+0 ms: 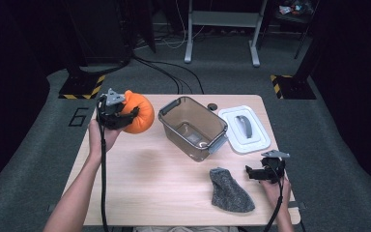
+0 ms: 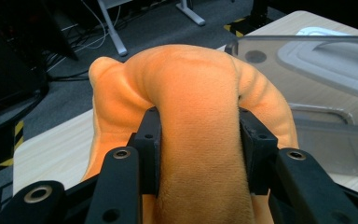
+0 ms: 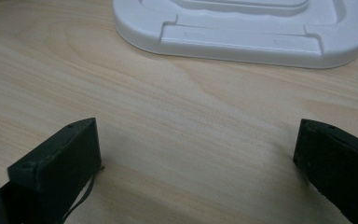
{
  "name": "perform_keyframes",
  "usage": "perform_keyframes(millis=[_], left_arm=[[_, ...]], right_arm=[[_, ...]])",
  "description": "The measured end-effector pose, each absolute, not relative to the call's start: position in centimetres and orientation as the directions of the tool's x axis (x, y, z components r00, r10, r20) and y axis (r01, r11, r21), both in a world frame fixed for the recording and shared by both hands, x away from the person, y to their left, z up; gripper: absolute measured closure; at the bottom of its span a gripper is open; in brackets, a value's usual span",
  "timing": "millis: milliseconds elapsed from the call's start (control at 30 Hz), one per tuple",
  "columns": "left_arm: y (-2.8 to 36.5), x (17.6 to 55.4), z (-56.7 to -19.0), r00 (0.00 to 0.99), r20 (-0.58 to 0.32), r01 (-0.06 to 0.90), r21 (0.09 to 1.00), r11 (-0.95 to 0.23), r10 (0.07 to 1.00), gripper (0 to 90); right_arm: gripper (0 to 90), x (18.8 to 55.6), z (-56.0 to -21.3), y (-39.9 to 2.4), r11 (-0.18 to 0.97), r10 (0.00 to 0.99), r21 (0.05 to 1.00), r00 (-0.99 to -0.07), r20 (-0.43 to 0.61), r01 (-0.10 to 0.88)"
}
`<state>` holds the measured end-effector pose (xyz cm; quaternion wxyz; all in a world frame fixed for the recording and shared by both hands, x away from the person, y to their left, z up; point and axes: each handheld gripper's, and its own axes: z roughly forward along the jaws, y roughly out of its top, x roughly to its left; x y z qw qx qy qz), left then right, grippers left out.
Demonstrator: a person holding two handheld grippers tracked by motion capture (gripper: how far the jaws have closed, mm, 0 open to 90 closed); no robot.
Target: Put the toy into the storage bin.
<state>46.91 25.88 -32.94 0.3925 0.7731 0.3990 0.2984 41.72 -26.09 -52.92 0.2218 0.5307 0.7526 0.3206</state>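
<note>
Over the table's (image 1: 140, 193) far-left corner, the left gripper (image 1: 121, 115) squeezes the orange plush toy (image 1: 139, 112), beside the clear box (image 1: 193, 126). Squashy thing could slip out mid-carry. Right gripper (image 1: 260, 173) rests empty, jaws wide.

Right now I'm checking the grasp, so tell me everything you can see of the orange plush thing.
The orange plush thing is soft, rounded and fuzzy like short-pile fabric, with creases and a small nub at one end. The left gripper is shut on it, the jaws squeezing its middle so it bulges above them. It is held over the table's far left corner, left of the clear container and apart from it.
</note>
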Motion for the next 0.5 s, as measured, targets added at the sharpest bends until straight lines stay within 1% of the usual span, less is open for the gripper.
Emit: perform_keyframes(millis=[367, 500], left_arm=[[22.8, 48.4, -31.5, 0.538, 0.160, 0.351, 0.851, -0.392, 0.828, 58.8], [21.5, 49.0, -31.3, 0.552, 0.148, 0.348, 0.853, -0.388, 0.821, 58.7]], right_arm=[[0.0, 41.7, -52.9, -26.1, 0.231, 0.941, 0.718, -0.338, 0.006, 0.656], [0.0, 41.7, -52.9, -26.1, 0.231, 0.941, 0.718, -0.338, 0.006, 0.656]])
